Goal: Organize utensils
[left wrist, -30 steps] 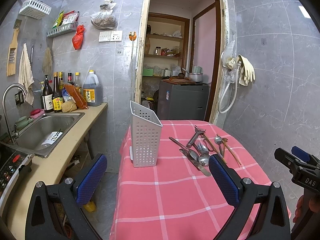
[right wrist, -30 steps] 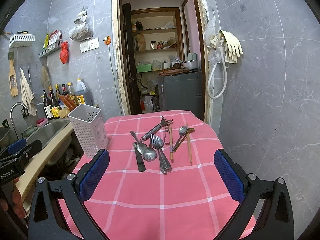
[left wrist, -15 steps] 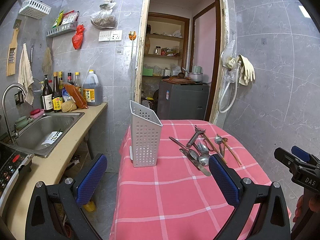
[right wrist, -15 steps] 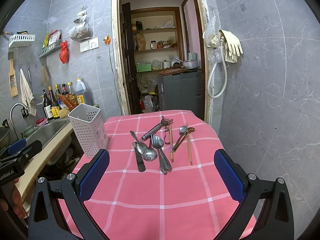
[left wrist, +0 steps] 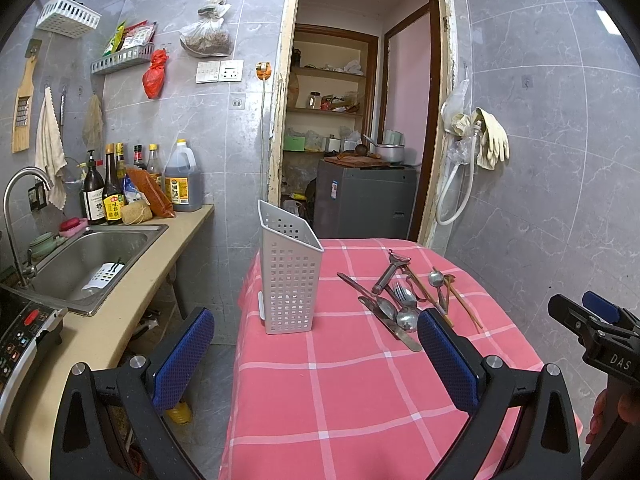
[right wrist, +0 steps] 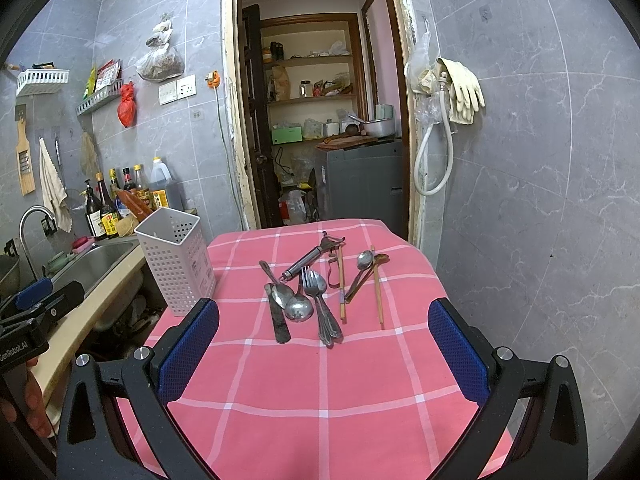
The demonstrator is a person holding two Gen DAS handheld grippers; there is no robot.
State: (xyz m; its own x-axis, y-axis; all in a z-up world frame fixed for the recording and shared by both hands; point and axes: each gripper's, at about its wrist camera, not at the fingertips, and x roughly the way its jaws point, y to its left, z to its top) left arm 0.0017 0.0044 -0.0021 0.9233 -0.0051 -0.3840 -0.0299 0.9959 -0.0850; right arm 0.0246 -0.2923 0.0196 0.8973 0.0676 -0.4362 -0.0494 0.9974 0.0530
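Left gripper (left wrist: 316,354): jaws spread wide, blue textured pads, nothing held; it hovers over the near left of the table, touching nothing.
Right gripper (right wrist: 323,344): equally wide apart and empty, above the near edge of the pink checked tablecloth (right wrist: 320,392).
Utensils (right wrist: 320,284): a loose pile at mid-table, right of the holder; metal spoons, a fork (right wrist: 316,300), a flat knife (right wrist: 278,320), a peeler (right wrist: 312,256) and wooden chopsticks (right wrist: 377,284), overlapping.
Holder (left wrist: 289,276): white perforated plastic caddy, upright, slanted rim, at the table's left edge, apart from the pile.
Left view only: the steel sink (left wrist: 86,256) basin, with a white perforated piece lying in it.
Right view only: the holder's interior, partly visible; the whole pile unobstructed.
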